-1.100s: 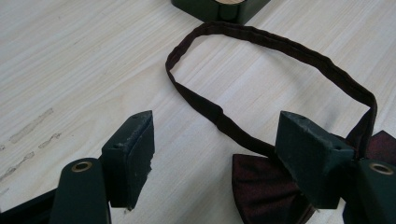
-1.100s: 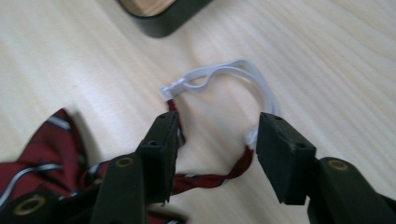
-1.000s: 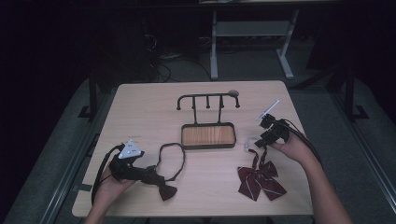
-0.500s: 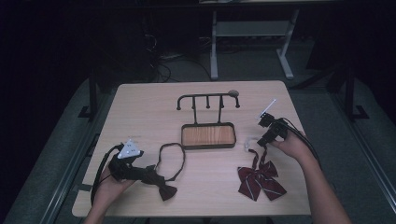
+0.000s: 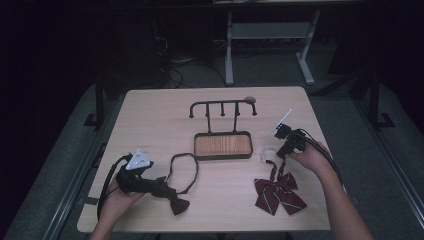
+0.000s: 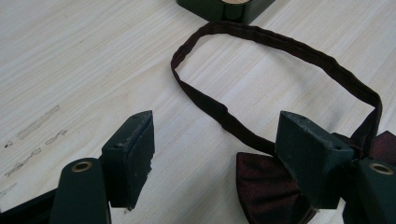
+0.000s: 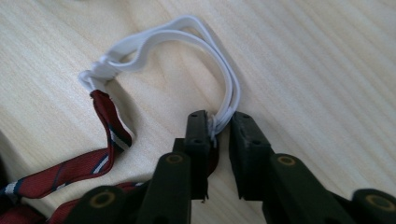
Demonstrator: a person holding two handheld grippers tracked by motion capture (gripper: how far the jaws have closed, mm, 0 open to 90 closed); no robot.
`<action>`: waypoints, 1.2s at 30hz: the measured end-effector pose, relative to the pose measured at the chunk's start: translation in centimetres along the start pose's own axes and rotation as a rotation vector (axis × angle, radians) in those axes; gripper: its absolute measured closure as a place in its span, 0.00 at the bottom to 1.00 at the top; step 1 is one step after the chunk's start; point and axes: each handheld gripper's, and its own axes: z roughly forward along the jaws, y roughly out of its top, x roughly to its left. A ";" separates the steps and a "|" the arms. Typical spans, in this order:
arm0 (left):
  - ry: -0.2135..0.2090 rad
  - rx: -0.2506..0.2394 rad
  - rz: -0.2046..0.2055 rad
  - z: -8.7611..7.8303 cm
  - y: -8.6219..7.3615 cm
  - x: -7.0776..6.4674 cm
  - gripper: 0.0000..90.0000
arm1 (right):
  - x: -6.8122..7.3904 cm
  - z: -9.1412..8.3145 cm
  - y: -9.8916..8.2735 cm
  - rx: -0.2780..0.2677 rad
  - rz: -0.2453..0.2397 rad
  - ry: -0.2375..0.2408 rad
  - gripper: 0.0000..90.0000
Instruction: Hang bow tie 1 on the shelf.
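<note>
Right gripper (image 7: 219, 122) pinching white elastic loop (image 7: 187, 32), bow tie (image 7: 56, 175) seemingly cut off

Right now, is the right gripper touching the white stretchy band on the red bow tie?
Touching. The right gripper view shows the right gripper with its jaws, which have just been closing, pinched on the white band of the red bow tie.

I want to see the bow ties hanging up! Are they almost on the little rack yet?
Not yet. The rack has nothing on its hooks. The right gripper has just been closing on the white elastic band of the striped red bow tie, which lies on the table. The left gripper is open over the dark bow tie. Lifting and hanging probably come next.
</note>
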 end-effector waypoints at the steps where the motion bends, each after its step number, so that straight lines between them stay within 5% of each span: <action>1: 0.002 0.001 0.000 0.0 0.0 0.0 0.32 | 0.1 0.0 0.0 -0.003 -0.002 -0.004 0.88; 9: 0.004 0.001 -0.001 0.0 0.0 0.0 0.32 | 0.3 -0.2 -0.1 0.006 -0.015 -0.016 0.93; 15: 0.006 0.000 -0.001 0.0 0.0 -0.1 0.32 | 0.7 -1.4 -0.5 -0.027 -0.029 0.028 0.93; 20: 0.005 -0.002 -0.005 0.1 0.0 -0.1 0.32 | 1.2 -2.8 -1.0 -0.077 -0.071 0.077 0.93; 36: 0.006 -0.005 -0.002 0.0 0.1 -0.2 0.32 | 4.0 -6.7 -0.5 -0.099 -0.227 0.169 0.92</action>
